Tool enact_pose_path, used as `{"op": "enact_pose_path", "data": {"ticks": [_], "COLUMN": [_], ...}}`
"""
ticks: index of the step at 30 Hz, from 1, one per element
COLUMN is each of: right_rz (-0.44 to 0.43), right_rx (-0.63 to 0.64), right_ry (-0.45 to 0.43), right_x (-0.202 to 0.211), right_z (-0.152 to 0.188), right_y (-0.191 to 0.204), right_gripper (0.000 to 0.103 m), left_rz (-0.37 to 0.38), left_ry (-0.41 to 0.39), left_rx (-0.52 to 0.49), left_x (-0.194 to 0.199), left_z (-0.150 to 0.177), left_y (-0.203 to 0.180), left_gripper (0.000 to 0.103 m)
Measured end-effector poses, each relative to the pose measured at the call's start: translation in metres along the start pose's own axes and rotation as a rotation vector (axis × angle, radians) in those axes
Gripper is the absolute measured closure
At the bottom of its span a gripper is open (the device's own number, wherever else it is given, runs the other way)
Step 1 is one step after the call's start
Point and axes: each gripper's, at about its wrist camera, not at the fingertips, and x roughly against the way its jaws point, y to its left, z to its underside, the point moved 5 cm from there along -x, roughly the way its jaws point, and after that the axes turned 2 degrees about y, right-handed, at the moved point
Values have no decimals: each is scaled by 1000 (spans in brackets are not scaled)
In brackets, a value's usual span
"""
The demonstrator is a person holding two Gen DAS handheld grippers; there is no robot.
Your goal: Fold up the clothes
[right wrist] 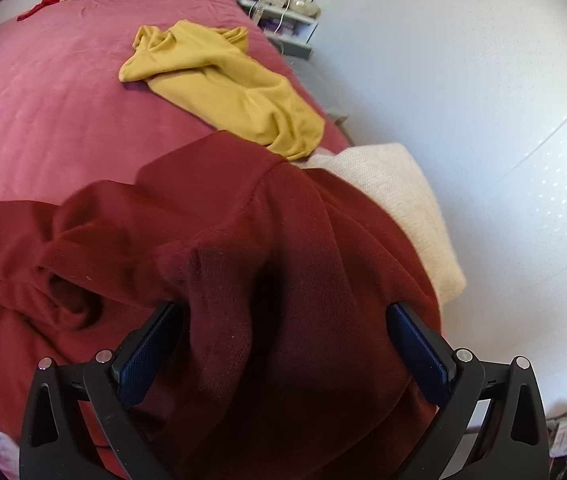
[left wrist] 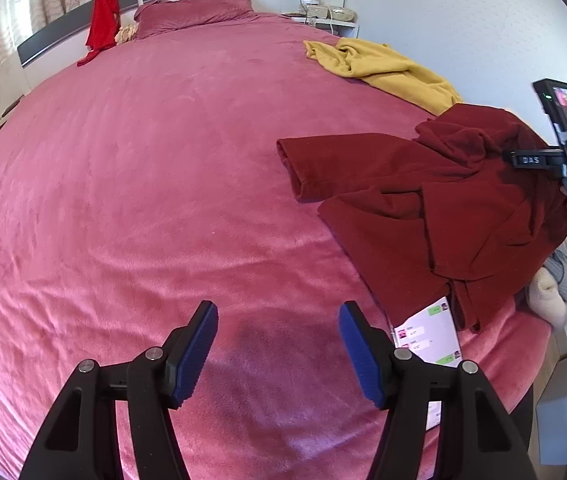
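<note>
Bedspread of pink plush fills the left wrist view, where the left tongs gape wide over bare fabric at 6 o'clock. At 3 o'clock the crumpled maroon sweater lies at the bed's edge, a yellow garment beyond at 1 o'clock. Right tongs stand wide, maroon cloth bunched between them, not pinched.

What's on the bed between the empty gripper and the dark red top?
Only bare pink bedspread lies between the left gripper and the dark red top, in the left wrist view.
</note>
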Motion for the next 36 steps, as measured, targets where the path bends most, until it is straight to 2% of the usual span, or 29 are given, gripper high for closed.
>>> {"op": "enact_pose_path", "data": {"ticks": [1, 2, 4, 5, 7, 10, 13, 15, 21, 22, 27, 31, 33, 36], "right_rz": [2, 0, -22, -34, -65, -142, -251, -325, -418, -445, -594, -728, -819, -944], "right_rx": [-12, -28, -41, -44, -63, -131, -211, -222, -85, -69, 18, 113, 157, 232], "right_ry": [-21, -42, -65, -76, -99, -131, -179, -252, -489, -523, -665, -775, -819, -881], "right_x": [3, 6, 11, 13, 20, 36, 65, 98, 216, 236, 331, 410, 447, 502], "right_z": [1, 2, 2, 2, 3, 3, 3, 0, -16, -20, -35, -41, -39, -29], "right_y": [-2, -5, -6, -6, -6, -11, -14, -10, 29, 36, 72, 117, 142, 178], "right_gripper": [35, 37, 56, 60, 77, 86, 90, 91, 91, 91, 91, 91, 90, 90], "left_rz": [0, 2, 1, 3, 3, -5, -6, -8, -23, -55, -100, -151, -199, -315], "left_ry": [3, 4, 12, 14, 10, -1, -12, -20, -58, -70, -122, -179, -219, -273], "left_rx": [5, 10, 27, 32, 31, 31, 47, 50, 89, 140, 234, 322, 380, 442], "left_x": [-2, -2, -5, -5, -4, -1, 3, 5, 20, 23, 46, 78, 102, 143], "left_z": [0, 1, 1, 1, 2, 2, 0, -2, -5, -5, -4, -1, 4, 20], "left_y": [1, 2, 4, 4, 4, 4, 7, 9, 25, 30, 58, 95, 118, 158], "left_gripper": [39, 39, 39, 39, 39, 39, 39, 39, 39, 39, 39, 39, 39, 39]}}
